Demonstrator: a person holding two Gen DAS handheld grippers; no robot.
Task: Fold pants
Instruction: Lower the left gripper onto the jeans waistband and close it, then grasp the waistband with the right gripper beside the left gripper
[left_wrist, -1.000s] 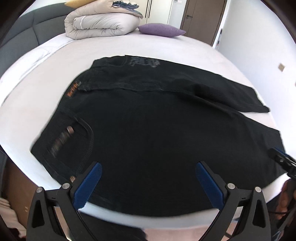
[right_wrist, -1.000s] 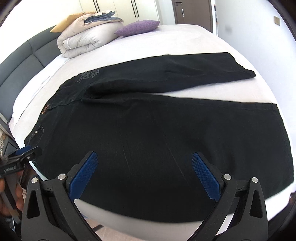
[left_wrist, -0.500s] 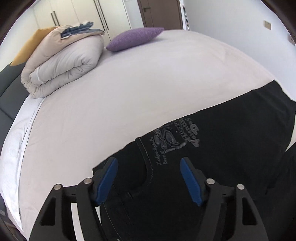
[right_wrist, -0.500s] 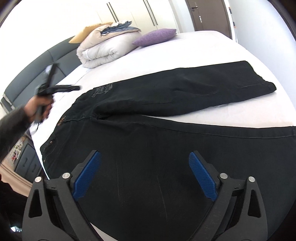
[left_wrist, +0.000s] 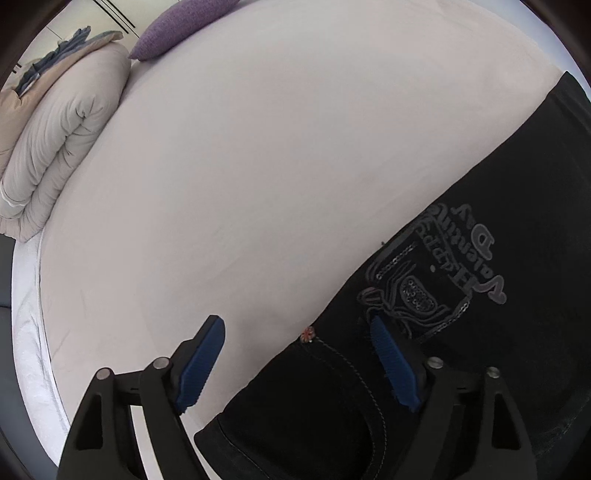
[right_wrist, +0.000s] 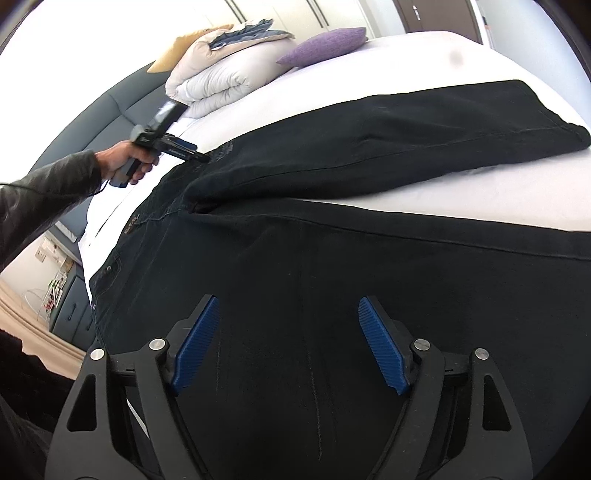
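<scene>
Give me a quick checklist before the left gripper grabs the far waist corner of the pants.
1. Left gripper open: ok.
2. Waist edge of the pants between its fingers: ok, edge runs through the gap.
3. Fingers touching cloth: cannot tell.
4. Right gripper open, holding nothing: ok.
5. Pants flat on the bed: not ok, far leg humps near the crotch.
6. Duvet and pillow well away: ok.

A rolled pale duvet (right_wrist: 218, 83) sits at the far left of the white bed (left_wrist: 258, 147), a purple cushion (right_wrist: 325, 46) just right of it, grey padded headboard (right_wrist: 110, 110) behind, wardrobe doors (right_wrist: 295, 11) beyond.
</scene>
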